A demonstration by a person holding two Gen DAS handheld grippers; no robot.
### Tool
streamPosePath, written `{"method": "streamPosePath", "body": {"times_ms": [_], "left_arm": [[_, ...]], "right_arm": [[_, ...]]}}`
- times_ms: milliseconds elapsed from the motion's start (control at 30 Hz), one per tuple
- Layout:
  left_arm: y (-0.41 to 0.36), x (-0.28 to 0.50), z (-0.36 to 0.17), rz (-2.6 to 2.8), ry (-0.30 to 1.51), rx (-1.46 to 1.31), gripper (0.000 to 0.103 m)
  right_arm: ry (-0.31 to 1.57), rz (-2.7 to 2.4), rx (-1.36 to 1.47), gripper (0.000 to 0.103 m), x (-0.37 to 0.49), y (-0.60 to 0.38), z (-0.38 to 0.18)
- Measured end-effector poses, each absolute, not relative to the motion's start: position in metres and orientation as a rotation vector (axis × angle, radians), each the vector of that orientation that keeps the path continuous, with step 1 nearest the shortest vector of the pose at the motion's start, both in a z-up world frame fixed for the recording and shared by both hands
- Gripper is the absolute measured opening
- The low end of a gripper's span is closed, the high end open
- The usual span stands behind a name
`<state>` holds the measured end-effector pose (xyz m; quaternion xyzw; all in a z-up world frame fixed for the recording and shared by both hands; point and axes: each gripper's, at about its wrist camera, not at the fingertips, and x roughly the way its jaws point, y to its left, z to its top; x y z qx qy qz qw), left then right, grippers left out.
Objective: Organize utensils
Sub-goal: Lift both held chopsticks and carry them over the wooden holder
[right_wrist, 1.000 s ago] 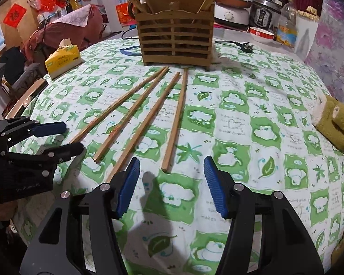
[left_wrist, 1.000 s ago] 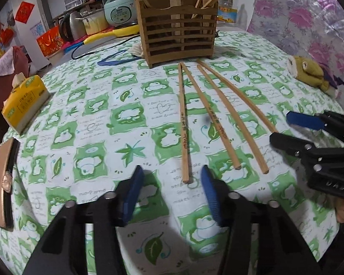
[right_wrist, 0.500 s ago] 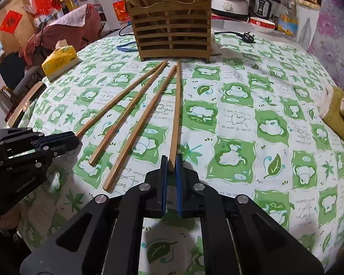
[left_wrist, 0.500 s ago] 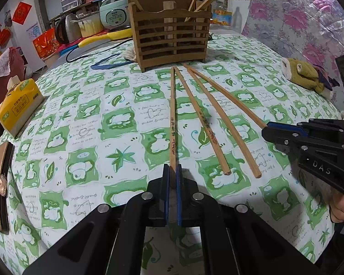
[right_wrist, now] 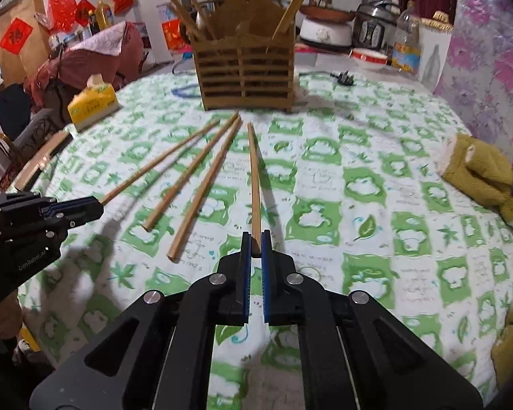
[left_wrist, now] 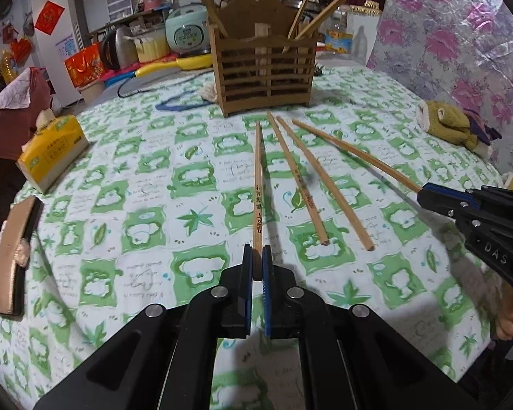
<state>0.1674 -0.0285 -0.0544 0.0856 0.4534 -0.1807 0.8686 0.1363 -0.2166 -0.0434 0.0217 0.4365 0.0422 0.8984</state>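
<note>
Four long wooden chopsticks lie fanned on the green-and-white tablecloth in front of a slatted wooden utensil holder [left_wrist: 266, 78] [right_wrist: 246, 75] that has several sticks standing in it. My left gripper [left_wrist: 256, 254] is shut on the near end of the leftmost chopstick [left_wrist: 257, 184], which is raised a little and casts a shadow. My right gripper [right_wrist: 255, 239] is shut on the near end of the rightmost chopstick [right_wrist: 253, 177]. Each gripper also shows in the other's view: the right gripper [left_wrist: 424, 193], the left gripper [right_wrist: 97, 205]. Two loose chopsticks [left_wrist: 301, 184] [left_wrist: 328, 184] lie between the held ones.
A yellow tissue pack [left_wrist: 51, 150] sits at the left, with a brown wooden block [left_wrist: 12, 256] at the table's left edge. A plush toy [left_wrist: 451, 126] lies at the right. A blue cable [left_wrist: 178, 104] and a plug [right_wrist: 345, 78] lie near the holder. Kitchen appliances stand behind it.
Both grippers stood open over the near ends of the outer chopsticks, then shut on them. Since then both have risen slightly with the chopstick ends.
</note>
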Motion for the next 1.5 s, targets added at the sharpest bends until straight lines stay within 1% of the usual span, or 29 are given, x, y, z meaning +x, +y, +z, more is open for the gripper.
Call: {"method": "streamPosePath", "body": {"times_ms": [433,733,1000,1167,1500], "left_arm": [[-0.024,0.129,0.032,-0.372,0.774,0.143,0.006],[-0.030,0.085,0.078,-0.399,0.672,0.130,0.006],[-0.036,0.064,0.100,-0.431,0.616,0.129,0.006],[-0.044,0.082,0.111,-0.437,0.598,0.147,0.006],[-0.067,0.162,0.149,-0.446,0.565,0.138,0.006]], "right_arm": [[0.675,0.079,0.093,0.006,0.089,-0.231,0.042],[0.539,0.092,0.088,0.006,0.040,-0.228,0.083],[0.468,0.093,0.085,0.006,0.014,-0.229,0.100],[0.451,0.100,0.085,0.006,0.029,-0.229,0.111],[0.437,0.107,0.096,0.006,0.105,-0.234,0.138]]}}
